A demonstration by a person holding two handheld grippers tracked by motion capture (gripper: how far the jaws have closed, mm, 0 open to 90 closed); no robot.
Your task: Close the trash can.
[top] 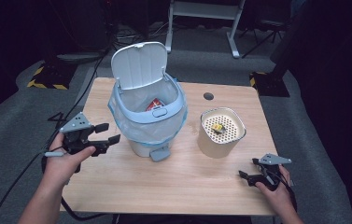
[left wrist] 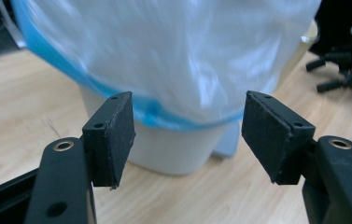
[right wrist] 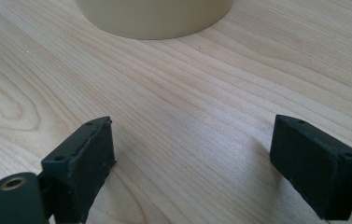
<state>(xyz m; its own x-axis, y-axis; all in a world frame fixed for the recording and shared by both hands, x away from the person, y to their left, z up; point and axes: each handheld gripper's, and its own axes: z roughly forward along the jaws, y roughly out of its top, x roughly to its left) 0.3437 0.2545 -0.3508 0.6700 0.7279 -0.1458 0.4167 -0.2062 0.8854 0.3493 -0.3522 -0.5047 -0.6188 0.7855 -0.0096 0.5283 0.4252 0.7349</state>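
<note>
A white pedal bin (top: 148, 116) is seen on the wooden table (top: 173, 182), towards the far left. Its lid (top: 139, 64) is flipped up and open. A clear bag with a blue edge (top: 122, 122) is hung over the rim, and a red packet (top: 155, 104) can be seen inside. A grey foot pedal (top: 159, 153) sticks out at the near side of the bin.

The left gripper (top: 102, 140) is held just left of the bin, near it but not touching. Its jaws are spread wide and nothing is held between them. In the left gripper view, the bag (left wrist: 173, 56) and the white body of the bin (left wrist: 173, 147) are seen right ahead of the open left gripper (left wrist: 187, 135).

A cream round tub (top: 221, 132) is placed to the right of the bin, apart from it. Its top has many small holes, and a small yellow thing (top: 217, 128) lies on it.

The right gripper (top: 247, 177) is held low near the right front edge of the table, a little apart from the tub. In the right gripper view, the right gripper (right wrist: 192, 163) is seen with its jaws spread wide over bare wood, with the tub's base (right wrist: 155, 18) farther off.
</note>
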